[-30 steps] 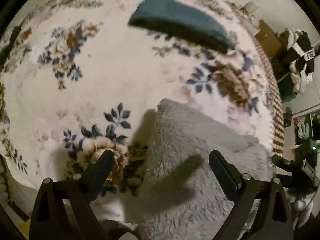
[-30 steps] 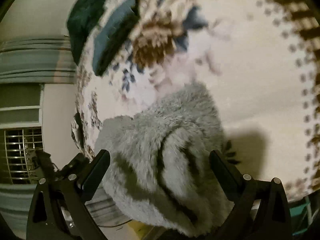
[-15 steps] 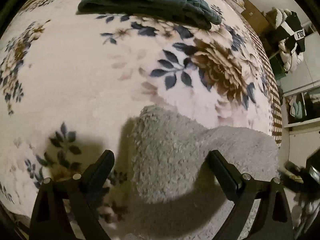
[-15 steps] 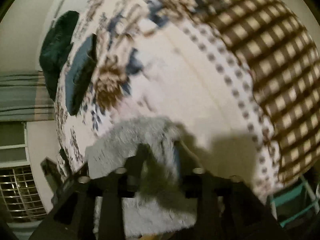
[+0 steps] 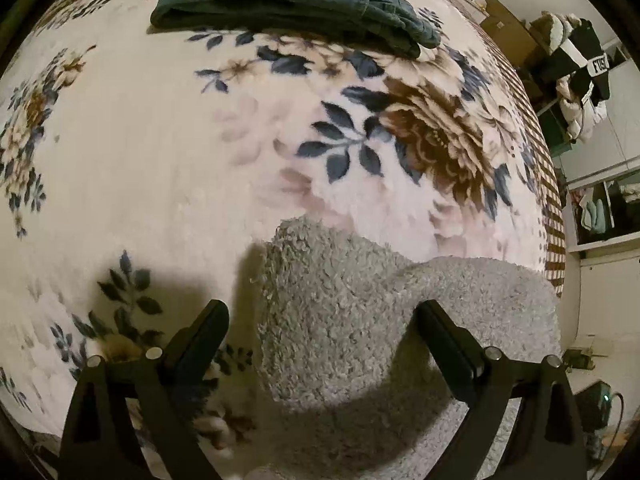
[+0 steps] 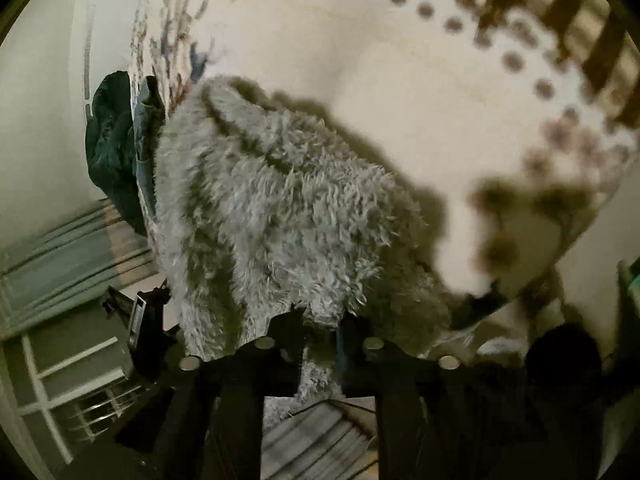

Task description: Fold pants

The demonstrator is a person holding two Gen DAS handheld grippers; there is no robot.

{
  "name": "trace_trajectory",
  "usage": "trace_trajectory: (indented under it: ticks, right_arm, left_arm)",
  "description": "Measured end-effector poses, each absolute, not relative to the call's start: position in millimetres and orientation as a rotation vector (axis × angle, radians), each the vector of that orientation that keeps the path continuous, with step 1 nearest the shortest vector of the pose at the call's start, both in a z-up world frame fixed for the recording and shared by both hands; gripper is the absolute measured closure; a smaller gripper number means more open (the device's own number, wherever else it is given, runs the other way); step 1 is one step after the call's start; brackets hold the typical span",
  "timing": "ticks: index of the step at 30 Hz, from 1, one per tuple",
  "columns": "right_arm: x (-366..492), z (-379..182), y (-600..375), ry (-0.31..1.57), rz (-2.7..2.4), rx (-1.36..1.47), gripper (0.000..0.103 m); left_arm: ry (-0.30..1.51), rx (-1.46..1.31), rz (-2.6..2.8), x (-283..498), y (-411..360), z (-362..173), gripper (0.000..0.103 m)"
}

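1. The grey fluffy fleece pants (image 5: 360, 320) lie bunched on the cream floral plush blanket (image 5: 160, 160) that covers the bed, close in front of both tools.
2. The right tool (image 6: 320, 328) is clamped on a bunch of the fleece, which looks lifted and draped from its tips.
3. The left tool (image 5: 320, 320) is spread wide and grips nothing; the pants' near edge sits between its fingers.
4. The step in hand seems to be carrying the pinched end over to make a fold. To do it well, the left tool should likely close on the matching edge, so both ends travel level and the pile does not twist.
5. Thick fleece slips and bulks; a deep bite through all layers would help.
6. A folded dark green garment (image 5: 288, 0) lies well apart at the far side of the blanket, so the fold has room.
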State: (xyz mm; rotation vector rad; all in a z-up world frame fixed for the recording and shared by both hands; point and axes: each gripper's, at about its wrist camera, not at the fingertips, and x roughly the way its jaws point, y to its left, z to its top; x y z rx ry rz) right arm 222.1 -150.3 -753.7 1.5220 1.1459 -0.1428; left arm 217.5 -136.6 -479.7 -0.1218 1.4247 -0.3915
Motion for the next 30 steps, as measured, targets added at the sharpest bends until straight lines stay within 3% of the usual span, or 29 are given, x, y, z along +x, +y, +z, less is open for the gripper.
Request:
trace_trajectory:
  ticks: [4,8,10,12,13,16,18,21,24,27,30]
  right_arm:
    - [193,-743,-149,1.261,-0.192,1.427,0.096]
    - [198,-766,-144,1.385,-0.157,1.382,0.093]
    - [213,-762,-145,1.409,-0.113,1.34,0.082]
    - [220,-738,-153,1.369,-0.089,1.261,0.053]
    - [223,-724,-159,1.321,-0.084,1.238,0.045]
    - [232,-696,-183,1.171,-0.061,1.238,0.03]
    - [252,-698,-198,1.15,-0.081,1.227,0.028]
    - [295,-726,-211,1.158,-0.063,1.25,0.028]
    - [332,-780,-208,1.287,0.022,1.376,0.027]
    - [343,-787,-211,1.259,-0.021,1.343,0.08]
    - [341,-770,-226,1.15,-0.133,1.282,0.081]
  left_arm:
    - [1.438,-0.106,-0.431,213,-144,-481,0.005]
    - [1.431,-0.079,-0.436,208,-151,-476,0.005]
    - [1.431,-0.084,-0.438,207,-150,-469,0.005]
    - [1.411,-0.1,-0.455,204,-147,-456,0.005]
    - [1.404,-0.101,-0.458,203,-146,-451,0.005]
    - [1.384,-0.104,-0.469,200,-146,-442,0.005]
    - [1.392,-0.098,-0.459,202,-149,-447,0.005]
    - [1.412,-0.101,-0.436,203,-151,-462,0.005]
    - [1.424,-0.101,-0.427,201,-150,-475,0.005]
    - [1.437,-0.13,-0.415,203,-144,-484,0.004]
    - [1.459,-0.178,-0.433,209,-141,-498,0.0]
